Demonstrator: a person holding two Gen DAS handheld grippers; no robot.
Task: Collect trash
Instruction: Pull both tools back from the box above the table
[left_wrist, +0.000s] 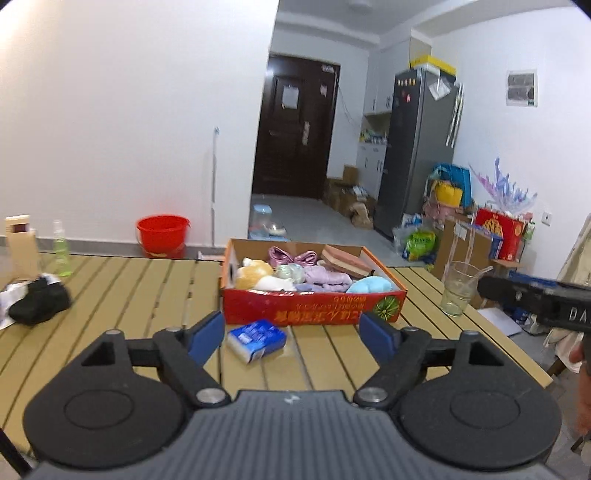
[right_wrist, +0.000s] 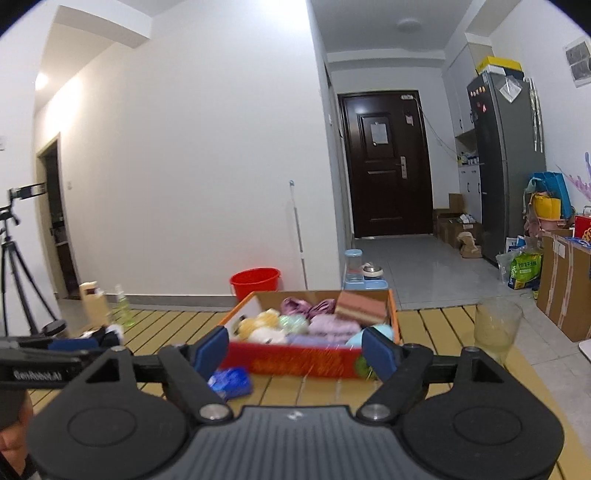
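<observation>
Wide slatted wooden table (left_wrist: 129, 295) fills the view, and square in the middle sits the red cardboard box (left_wrist: 314, 310), packed with soft toys and folded cloth; that looks like keepers, not rubbish. At the left edge there's a crumpled black cloth (left_wrist: 38, 301) on some paper, and over on the right a clear glass cup (left_wrist: 460, 288), fragile, leave it be.

Now the likely trash: a small blue tissue packet (left_wrist: 256, 340), lying on the table just in front of the box. It should be light, soft and squashy, with a slick plastic wrap, so pinch across its short sides, firmly.

The left gripper (left_wrist: 291, 334) hangs over it, jaws spread wide, nothing between them. The right gripper (right_wrist: 295, 354), same story: spread and empty.
</observation>
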